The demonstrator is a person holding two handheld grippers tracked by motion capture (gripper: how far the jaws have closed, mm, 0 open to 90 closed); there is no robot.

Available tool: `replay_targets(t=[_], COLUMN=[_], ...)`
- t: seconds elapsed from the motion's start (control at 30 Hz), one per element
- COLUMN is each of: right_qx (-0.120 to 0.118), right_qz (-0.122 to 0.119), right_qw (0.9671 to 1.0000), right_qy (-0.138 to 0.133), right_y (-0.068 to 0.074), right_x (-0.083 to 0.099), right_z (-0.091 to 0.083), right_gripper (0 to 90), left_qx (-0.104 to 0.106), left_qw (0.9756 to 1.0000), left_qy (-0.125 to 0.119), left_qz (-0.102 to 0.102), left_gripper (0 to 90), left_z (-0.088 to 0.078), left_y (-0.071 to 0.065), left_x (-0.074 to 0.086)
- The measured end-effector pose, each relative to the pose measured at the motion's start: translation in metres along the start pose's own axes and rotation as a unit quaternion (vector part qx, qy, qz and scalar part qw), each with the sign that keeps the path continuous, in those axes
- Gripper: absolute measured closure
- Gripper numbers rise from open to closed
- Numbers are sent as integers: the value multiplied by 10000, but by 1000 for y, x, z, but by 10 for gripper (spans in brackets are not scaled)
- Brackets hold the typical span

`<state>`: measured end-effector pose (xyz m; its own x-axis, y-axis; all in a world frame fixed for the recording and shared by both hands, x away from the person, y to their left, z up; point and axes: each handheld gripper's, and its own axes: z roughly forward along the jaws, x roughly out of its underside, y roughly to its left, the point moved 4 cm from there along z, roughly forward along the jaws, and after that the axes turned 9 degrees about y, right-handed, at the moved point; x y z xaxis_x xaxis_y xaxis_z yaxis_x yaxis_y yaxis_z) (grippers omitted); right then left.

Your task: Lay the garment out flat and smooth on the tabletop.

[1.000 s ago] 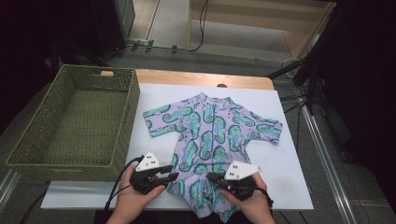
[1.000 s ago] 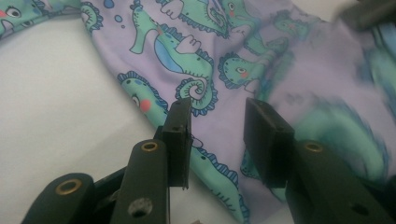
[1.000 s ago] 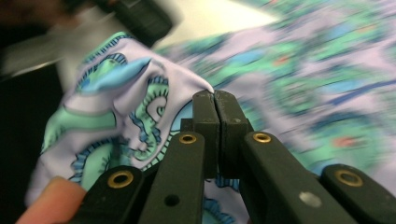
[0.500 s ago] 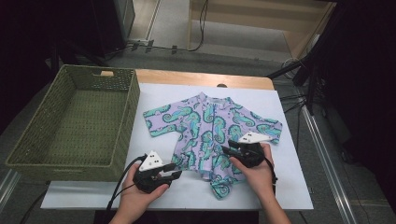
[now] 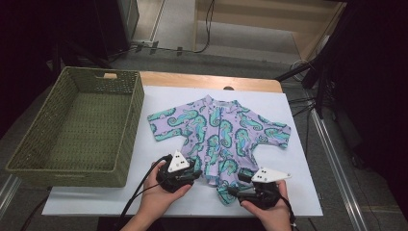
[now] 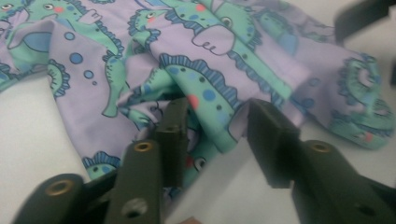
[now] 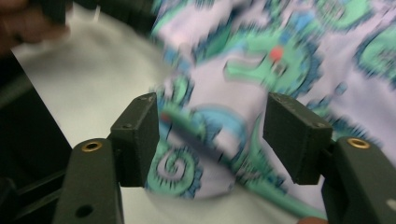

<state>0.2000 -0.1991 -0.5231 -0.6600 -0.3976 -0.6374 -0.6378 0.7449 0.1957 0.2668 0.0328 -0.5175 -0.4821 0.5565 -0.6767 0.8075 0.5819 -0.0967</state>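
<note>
A lavender baby romper (image 5: 219,130) printed with teal seahorses lies spread on a white sheet (image 5: 298,192), its lower leg parts bunched near the front edge. My left gripper (image 5: 196,172) points right at the romper's lower left leg. In the left gripper view, my left gripper (image 6: 219,126) has its jaws apart, with a fold of the romper (image 6: 210,56) between them and not squeezed. My right gripper (image 5: 236,185) points left at the lower hem. Its jaws have just been opening, and in the right gripper view my right gripper (image 7: 212,135) stands wide over the blurred romper (image 7: 299,60).
A green woven basket (image 5: 67,175) stands on the left side of the table, beside the sheet. The wooden table edge (image 5: 192,79) runs along the back, with cables and dark stands on the floor beyond. The other gripper (image 6: 364,14) shows at the top right of the left gripper view.
My right gripper went up onto the romper, then came back toward the front edge, and its jaws now stand wider. My left gripper shifted right to the romper's leg.
</note>
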Motion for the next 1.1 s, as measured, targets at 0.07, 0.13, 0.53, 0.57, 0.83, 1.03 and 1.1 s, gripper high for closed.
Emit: replay_targets(t=[0.07, 0.13, 0.53, 0.57, 0.83, 1.03, 1.1], right_qx=[177, 178, -149, -59, -96, -492, -308], right_qz=[-98, -152, -546, -495, 16, -396, -560], right_qw=[9996, 9993, 9973, 9975, 9984, 9980, 9977], right_qy=[177, 297, -462, -502, -565, -62, 232], right_y=[1, 0, 19, 17, 0, 19, 21], right_x=[5, 7, 13, 14, 22, 28, 30], right_z=[7, 8, -65, -67, -52, -24, -13], right_gripper=[602, 767, 763, 701, 601, 426, 618], left_qx=[81, 300, 1450, 1406, 1227, 1031, 678], left_qw=[9999, 9995, 9869, 9872, 9921, 9927, 9949], left_qy=[-35, -64, 205, 230, -35, 213, 348], left_qz=[-67, -103, 674, 716, 276, 583, 666], left_gripper=[775, 866, 876, 869, 625, 443, 579], left_z=[-1, -8, -65, -66, -55, -34, -29], left_y=[2, 3, -32, -32, -26, -39, -37], left_x=[-1, -2, 28, 31, 38, 40, 41])
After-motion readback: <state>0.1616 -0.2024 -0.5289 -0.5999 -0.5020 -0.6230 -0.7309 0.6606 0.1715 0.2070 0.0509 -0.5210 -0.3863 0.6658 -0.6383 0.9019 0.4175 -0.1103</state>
